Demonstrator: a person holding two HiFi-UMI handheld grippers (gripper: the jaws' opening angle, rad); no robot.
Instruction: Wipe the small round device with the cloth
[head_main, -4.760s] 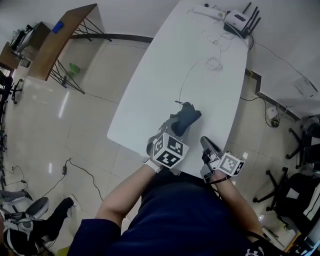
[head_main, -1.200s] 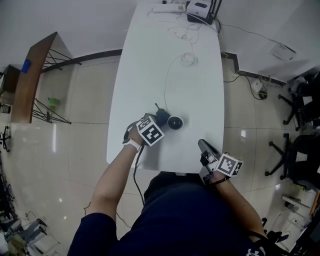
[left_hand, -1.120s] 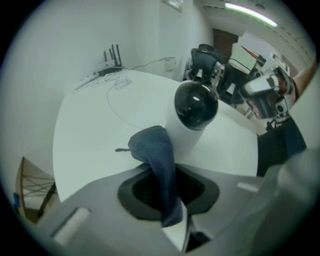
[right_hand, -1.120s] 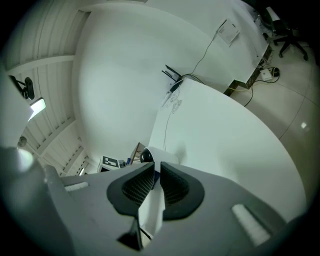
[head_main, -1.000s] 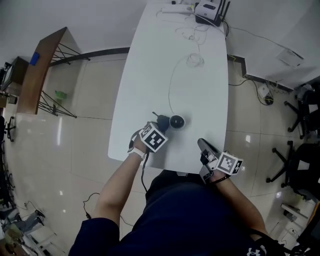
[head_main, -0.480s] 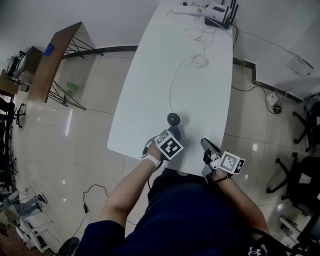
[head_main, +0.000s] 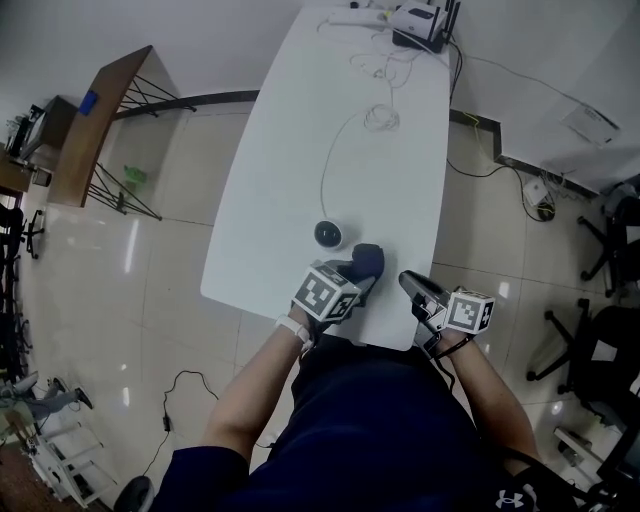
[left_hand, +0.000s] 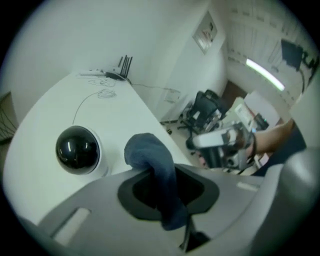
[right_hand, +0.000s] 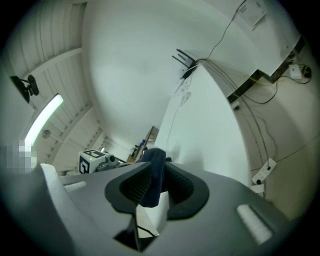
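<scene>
Both hands busy: the left gripper (head_main: 358, 278) has its fingers pinching the blue cloth (head_main: 369, 259) near the round device (head_main: 327, 234). The right gripper (head_main: 410, 283) has fingers just opening, apart, with the cloth's end between them.

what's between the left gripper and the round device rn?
Only bare white table. The left gripper, shut on the cloth, is apart from the round device. Both the head view and the left gripper view show the gap.

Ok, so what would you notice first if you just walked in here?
The small round device, a shiny black dome in a white shell, sits near the person's end of the long white table. Close beside it, not touching, the left gripper grips a dark blue cloth.
</scene>
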